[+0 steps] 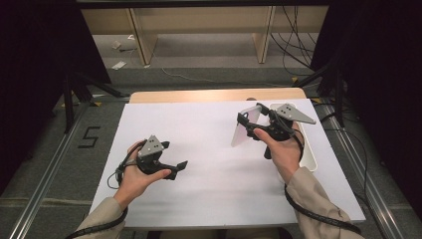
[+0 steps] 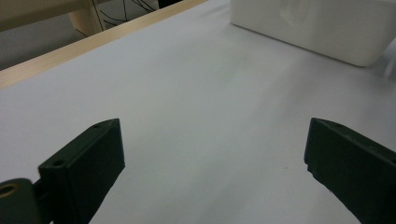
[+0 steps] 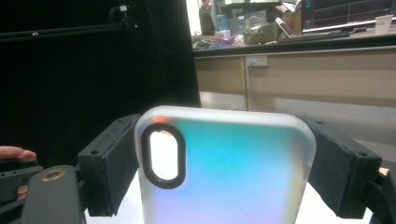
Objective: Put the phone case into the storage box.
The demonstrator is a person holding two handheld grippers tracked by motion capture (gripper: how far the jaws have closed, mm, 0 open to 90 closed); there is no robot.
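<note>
A: We're at a bench [image 1: 164,199] covered with a plain white sheet, its pale wood edge showing at the far side, with dark curtains at both sides and grey floor with loose cables beyond.

B: And in our right tongs [image 1: 259,121] we have the frosted translucent phone case with the blue-green sheen and the black-ringed oval camera cutout [image 3: 224,172]. In the right gripper view the two black jaws press on its two long edges, so we're clamped across its width.

A: Which way does its long axis run?

B: Along the jaws, away from the hand. In the high view the case [image 1: 244,128] stands lifted off the sheet and tilted, its lower end slanting down toward the middle of the bench.

A: The white rectangular plastic tray [image 1: 312,162] lies just to the right of that hand, along the bench's right edge. We'd judge the case either goes there or gets laid on the sheet; the right hand is plainly the nearer one.

B: Our left tongs [image 1: 178,167] are spread wide with nothing between them, low over bare sheet, well apart from the case. The left gripper view shows the tray's white wall [image 2: 317,28] far ahead.
</note>
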